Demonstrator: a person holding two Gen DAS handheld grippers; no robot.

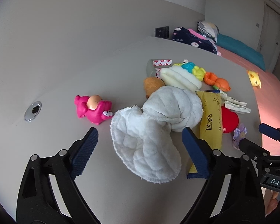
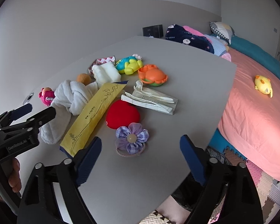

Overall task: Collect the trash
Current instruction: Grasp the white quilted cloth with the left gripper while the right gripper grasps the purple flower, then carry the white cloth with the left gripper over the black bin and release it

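Note:
A grey table [image 2: 158, 168] holds a pile of things. A yellow snack wrapper [image 2: 95, 113] lies flat beside a knotted white cloth [image 1: 155, 127]. Crumpled folded paper [image 2: 153, 99] lies right of it. A red-and-white printed scrap [image 2: 104, 60] sits at the back, next to a white foam piece [image 2: 106, 73]. My left gripper [image 1: 140, 151] is open, its fingers on either side of the white cloth. My right gripper [image 2: 140, 158] is open just above the table, near a purple fabric flower [image 2: 131, 140]. The left gripper also shows in the right wrist view [image 2: 33, 112].
Toys lie among the things: a pink figure [image 1: 93, 108], a red heart [image 2: 122, 114], an orange crab [image 2: 153, 74], a blue-yellow toy [image 2: 128, 65], an orange ball [image 2: 83, 78]. A bed with a pink sheet [image 2: 252, 108] stands right of the table.

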